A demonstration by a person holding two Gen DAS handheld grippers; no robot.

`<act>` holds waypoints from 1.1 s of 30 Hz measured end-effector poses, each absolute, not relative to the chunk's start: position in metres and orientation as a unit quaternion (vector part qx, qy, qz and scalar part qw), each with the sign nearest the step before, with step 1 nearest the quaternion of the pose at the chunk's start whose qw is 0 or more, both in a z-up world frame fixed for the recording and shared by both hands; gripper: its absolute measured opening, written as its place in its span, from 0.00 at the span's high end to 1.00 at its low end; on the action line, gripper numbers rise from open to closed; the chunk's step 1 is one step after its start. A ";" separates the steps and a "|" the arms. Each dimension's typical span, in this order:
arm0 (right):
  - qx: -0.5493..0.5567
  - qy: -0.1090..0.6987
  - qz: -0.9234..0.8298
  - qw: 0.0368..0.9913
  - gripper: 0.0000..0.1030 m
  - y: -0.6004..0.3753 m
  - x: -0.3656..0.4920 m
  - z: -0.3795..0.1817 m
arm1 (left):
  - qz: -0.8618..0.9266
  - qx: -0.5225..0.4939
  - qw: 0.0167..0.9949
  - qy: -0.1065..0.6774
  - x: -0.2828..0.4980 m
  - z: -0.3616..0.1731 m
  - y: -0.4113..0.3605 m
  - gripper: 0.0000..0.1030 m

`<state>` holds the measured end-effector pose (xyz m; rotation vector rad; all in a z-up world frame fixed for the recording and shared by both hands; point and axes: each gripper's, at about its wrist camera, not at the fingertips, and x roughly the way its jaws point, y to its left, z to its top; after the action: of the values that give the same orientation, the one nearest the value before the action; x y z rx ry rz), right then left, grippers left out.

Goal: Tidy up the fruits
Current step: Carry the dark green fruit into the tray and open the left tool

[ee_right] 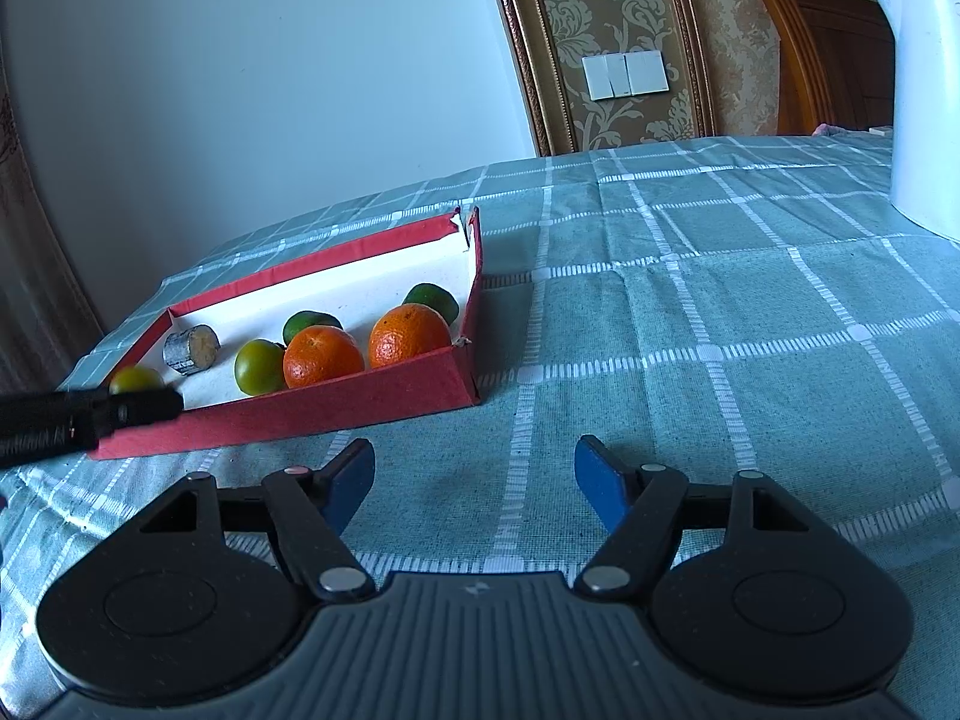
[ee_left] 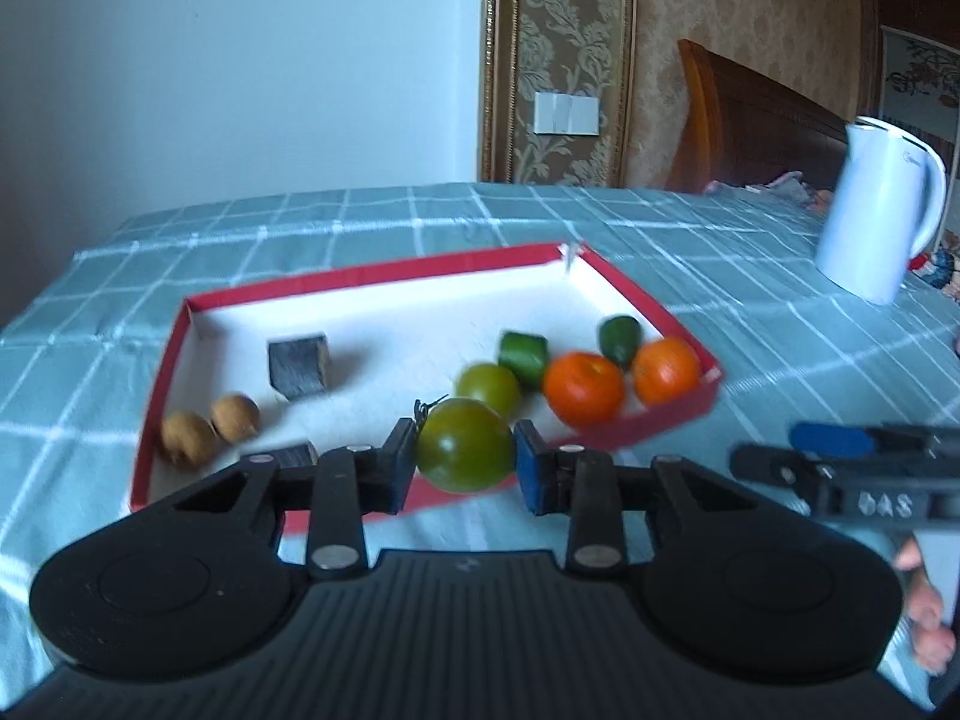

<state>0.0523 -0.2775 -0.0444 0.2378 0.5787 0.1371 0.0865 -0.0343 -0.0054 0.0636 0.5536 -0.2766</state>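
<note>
While the left tongs (ee_left: pixel 463 461) are pinching the green tomato (ee_left: pixel 465 445) across its middle above the red tray's (ee_left: pixel 630 420) near edge, I'm judging it smooth and bruisable. The right tongs (ee_right: pixel 474 483) are hanging wide apart, empty, over the surface (ee_right: pixel 690 312).

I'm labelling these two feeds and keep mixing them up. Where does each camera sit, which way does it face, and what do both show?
Left wrist: sits behind the left claw, looking forward and down into the red-rimmed white tray; its claw is shut on a round green tomato; the right claw and fingers show at right.
Right wrist: sits behind the open, empty right claw, facing the checked teal tablecloth; the tray lies to its left.
Shared: the tray, two round oranges, the tomato, the white kettle.
</note>
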 end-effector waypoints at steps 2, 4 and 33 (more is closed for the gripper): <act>0.117 0.284 0.067 0.949 0.29 -0.277 0.052 -0.044 | -0.129 0.028 0.952 0.275 0.098 -0.004 -0.032 0.70; 0.117 0.284 0.067 0.949 0.29 -0.277 0.052 -0.044 | -0.121 0.029 0.953 0.277 0.111 -0.004 -0.031 0.70; 0.115 0.285 0.067 0.949 0.28 -0.276 0.053 -0.045 | -0.073 0.057 0.948 0.306 0.183 -0.036 -0.038 0.62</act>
<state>0.0527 -0.2763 -0.0449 0.2343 0.5801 0.1372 0.1833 -0.0376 -0.0363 0.1152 0.6223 -0.1493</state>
